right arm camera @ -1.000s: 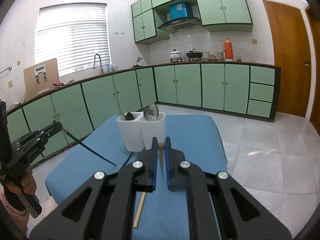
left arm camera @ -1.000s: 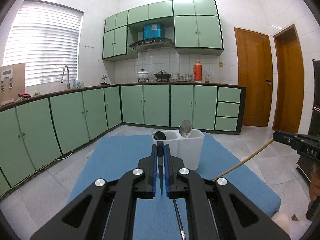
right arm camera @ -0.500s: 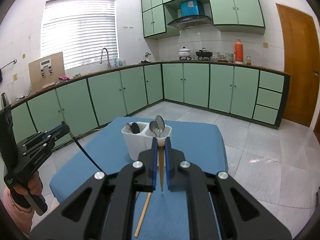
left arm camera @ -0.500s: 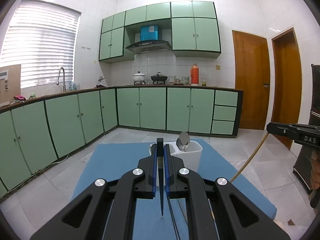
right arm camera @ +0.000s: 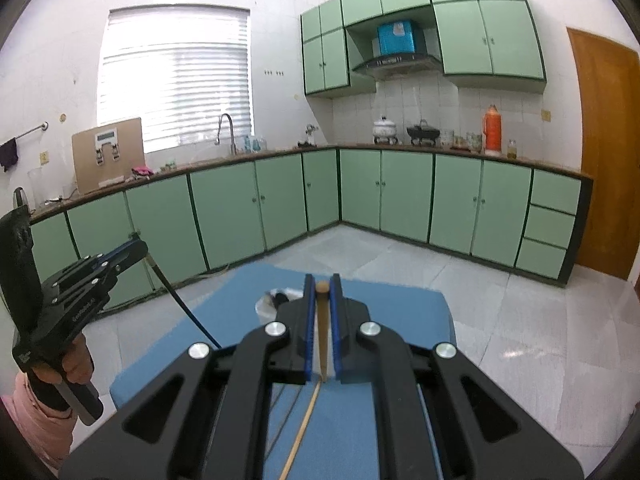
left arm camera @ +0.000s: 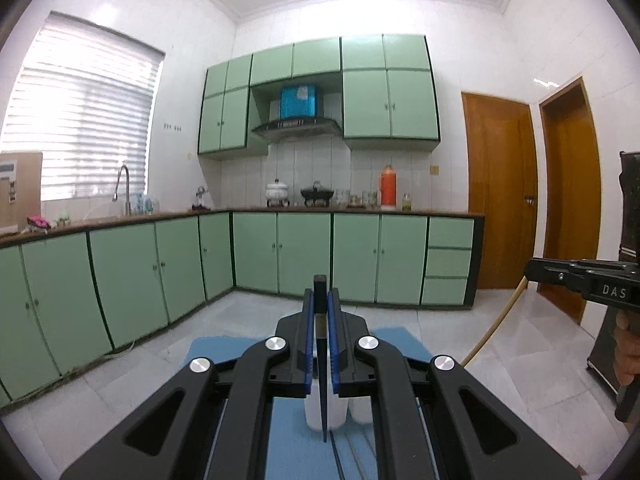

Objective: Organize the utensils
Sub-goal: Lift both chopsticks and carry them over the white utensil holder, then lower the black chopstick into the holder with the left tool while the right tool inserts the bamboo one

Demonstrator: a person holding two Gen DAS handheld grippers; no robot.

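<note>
Gripping a black chopstick (left arm camera: 321,360), left hand-held gripper (left arm camera: 320,304) above white holder (left arm camera: 316,412); right hand-held gripper (right arm camera: 321,292) clamped on wooden chopstick (right arm camera: 322,332).

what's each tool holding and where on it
Left tool grips a black chopstick near its thick end; right tool grips a wooden chopstick near its thick end.

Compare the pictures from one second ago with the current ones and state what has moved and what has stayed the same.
Both grippers have risen and tipped upward, so the white utensil holder has dropped low in each view, largely hidden behind the jaws. The left gripper keeps its black chopstick; the right gripper keeps its wooden chopstick. Nothing was released; the holder still stands on the blue mat.
</note>
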